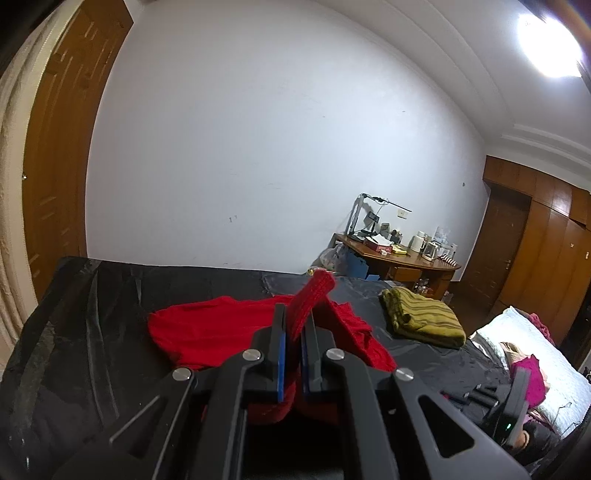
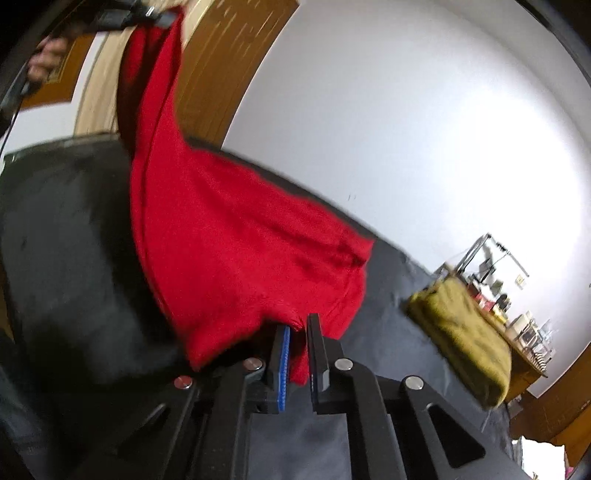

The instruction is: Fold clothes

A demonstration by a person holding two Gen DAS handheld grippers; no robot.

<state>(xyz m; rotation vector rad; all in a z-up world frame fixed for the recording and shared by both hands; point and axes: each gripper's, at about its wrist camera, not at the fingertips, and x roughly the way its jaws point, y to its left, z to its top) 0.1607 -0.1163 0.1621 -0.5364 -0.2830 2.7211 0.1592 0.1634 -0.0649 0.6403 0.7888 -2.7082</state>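
A red knitted garment (image 1: 221,325) is held up over a black sheet-covered bed (image 1: 92,314). My left gripper (image 1: 293,314) is shut on its ribbed red cuff or hem, which sticks up between the fingers. My right gripper (image 2: 297,328) is shut on another edge of the same red garment (image 2: 240,251), which stretches up and left to the left gripper (image 2: 162,16) at the top left of that view. A folded olive-yellow striped garment (image 1: 424,314) lies on the bed to the right; it also shows in the right wrist view (image 2: 465,332).
A wooden desk (image 1: 399,258) crowded with a kettle, lamp and small items stands against the white wall at the back right. Wooden wardrobes (image 1: 546,251) fill the right side, a wooden door (image 1: 62,147) the left. A white pillow and pink cloth (image 1: 532,369) lie at right.
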